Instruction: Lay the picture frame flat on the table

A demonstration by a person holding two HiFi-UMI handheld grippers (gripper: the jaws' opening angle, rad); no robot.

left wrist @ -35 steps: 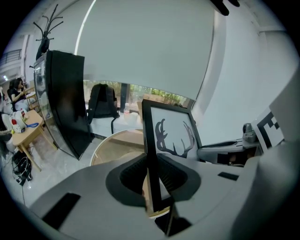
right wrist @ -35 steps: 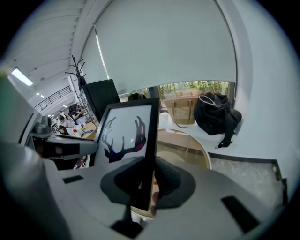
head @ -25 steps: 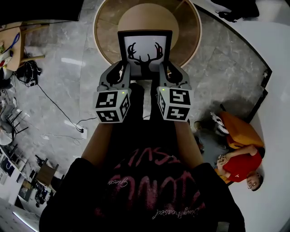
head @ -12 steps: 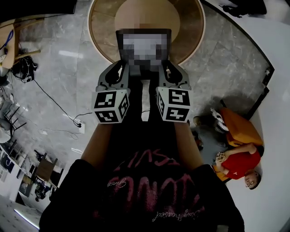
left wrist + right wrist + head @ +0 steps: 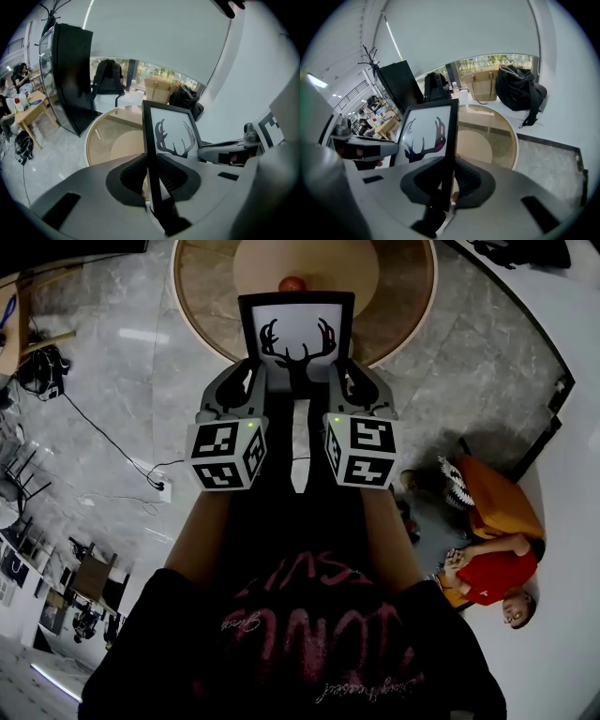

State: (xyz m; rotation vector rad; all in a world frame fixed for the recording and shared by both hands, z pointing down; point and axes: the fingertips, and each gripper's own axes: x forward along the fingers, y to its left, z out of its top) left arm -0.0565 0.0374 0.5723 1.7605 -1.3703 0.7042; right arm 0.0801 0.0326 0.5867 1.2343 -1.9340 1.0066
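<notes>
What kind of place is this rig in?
Likely an open office or lobby: polished grey stone floor, a round glass-topped wooden table, and a cluttered wooden desk with seated people.

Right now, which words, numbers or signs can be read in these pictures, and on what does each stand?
No text reads clearly.
Black shirt: reddish print, upside down and creased, unreadable.
Left marker cube and right marker cube: square black-and-white markers only, no words.
Picture frame: antler silhouette, no text.
</notes>
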